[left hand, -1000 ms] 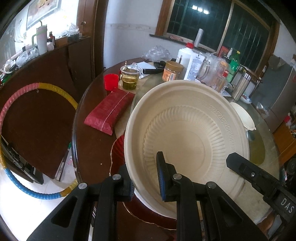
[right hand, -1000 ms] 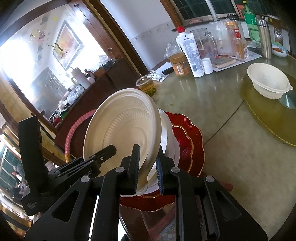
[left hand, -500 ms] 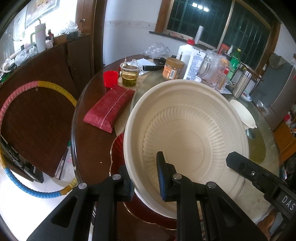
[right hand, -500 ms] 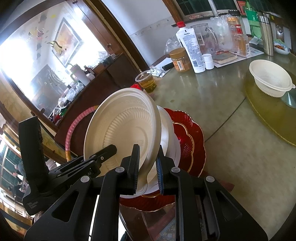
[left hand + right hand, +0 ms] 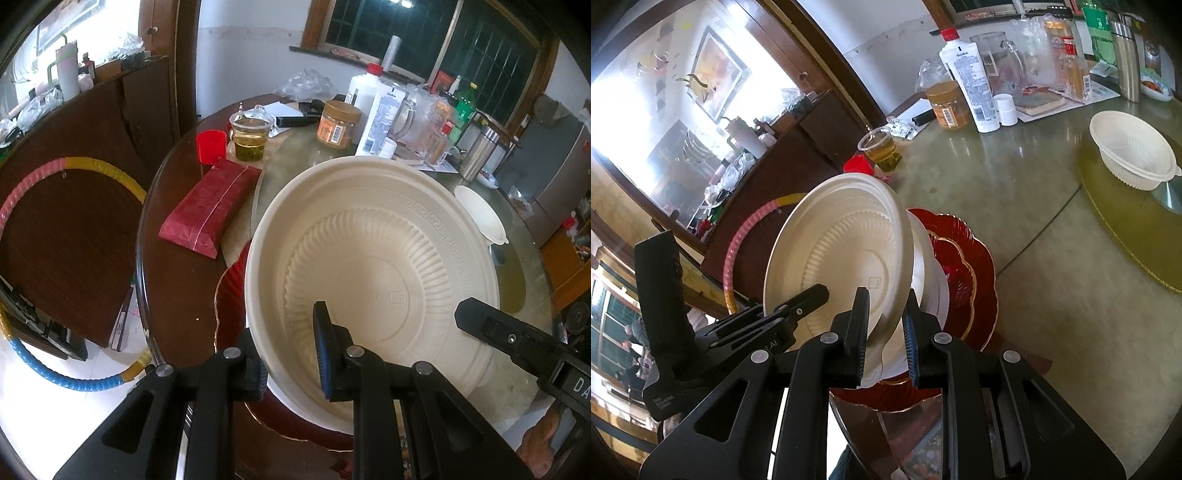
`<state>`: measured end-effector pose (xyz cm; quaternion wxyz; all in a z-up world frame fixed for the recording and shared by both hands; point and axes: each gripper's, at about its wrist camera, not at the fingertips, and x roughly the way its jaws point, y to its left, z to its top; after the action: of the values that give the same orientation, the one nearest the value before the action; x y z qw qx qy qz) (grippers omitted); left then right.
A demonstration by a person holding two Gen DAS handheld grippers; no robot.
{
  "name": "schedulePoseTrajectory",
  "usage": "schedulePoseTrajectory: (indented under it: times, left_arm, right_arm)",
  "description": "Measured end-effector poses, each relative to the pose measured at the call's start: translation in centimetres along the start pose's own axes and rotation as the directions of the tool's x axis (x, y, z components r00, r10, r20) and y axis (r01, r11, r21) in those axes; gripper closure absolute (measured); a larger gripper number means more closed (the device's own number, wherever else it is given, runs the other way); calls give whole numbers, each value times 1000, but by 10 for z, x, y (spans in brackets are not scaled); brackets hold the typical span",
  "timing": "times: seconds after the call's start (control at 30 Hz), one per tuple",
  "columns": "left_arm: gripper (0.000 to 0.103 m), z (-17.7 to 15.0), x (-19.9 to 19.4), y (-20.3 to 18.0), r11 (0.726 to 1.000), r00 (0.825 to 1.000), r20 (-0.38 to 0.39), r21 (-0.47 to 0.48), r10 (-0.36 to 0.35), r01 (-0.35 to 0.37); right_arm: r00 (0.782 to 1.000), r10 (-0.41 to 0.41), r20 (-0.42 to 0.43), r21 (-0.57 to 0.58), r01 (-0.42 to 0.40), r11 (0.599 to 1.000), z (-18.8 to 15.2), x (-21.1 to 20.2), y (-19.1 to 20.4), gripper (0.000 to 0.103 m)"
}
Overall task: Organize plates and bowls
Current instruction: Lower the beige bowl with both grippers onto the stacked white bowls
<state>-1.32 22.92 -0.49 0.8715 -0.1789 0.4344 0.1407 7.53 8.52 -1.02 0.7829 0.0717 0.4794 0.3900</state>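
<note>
A large cream plastic plate [image 5: 369, 258] is held tilted above the table's near edge by both grippers. My left gripper [image 5: 288, 354] is shut on its near rim, one pad inside and one outside. At the lower right, my right gripper [image 5: 476, 321] reaches the same plate. In the right wrist view that right gripper [image 5: 886, 321] is shut on the cream plate's [image 5: 842, 251] lower rim, and the left gripper [image 5: 812, 295] comes in from the left. Behind the plate a white bowl [image 5: 923, 258] sits on red scalloped plates [image 5: 975, 266]. A small cream bowl [image 5: 1130, 151] stands far right.
A red packet [image 5: 210, 206], a red cup [image 5: 210, 146] and a glass of tea [image 5: 251, 136] lie at the table's left. Jars, bottles and a steel flask [image 5: 476, 151] crowd the back. A yellow turntable [image 5: 1126, 229] is under the small bowl. A coloured hoop [image 5: 74, 173] leans on the sideboard.
Both grippers keep their hold on the cream plate. The plate and grippers have shifted only slightly against the background; nothing was let go.
</note>
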Motion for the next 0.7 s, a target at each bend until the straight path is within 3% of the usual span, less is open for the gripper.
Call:
schedulePoseTrajectory:
  times: [0.7]
  left_arm:
    - [81,10,13,7,997,989,-128,-39,-76,72]
  right_arm:
    - [998,14,-63,59,-10,998,13,5,-7,82]
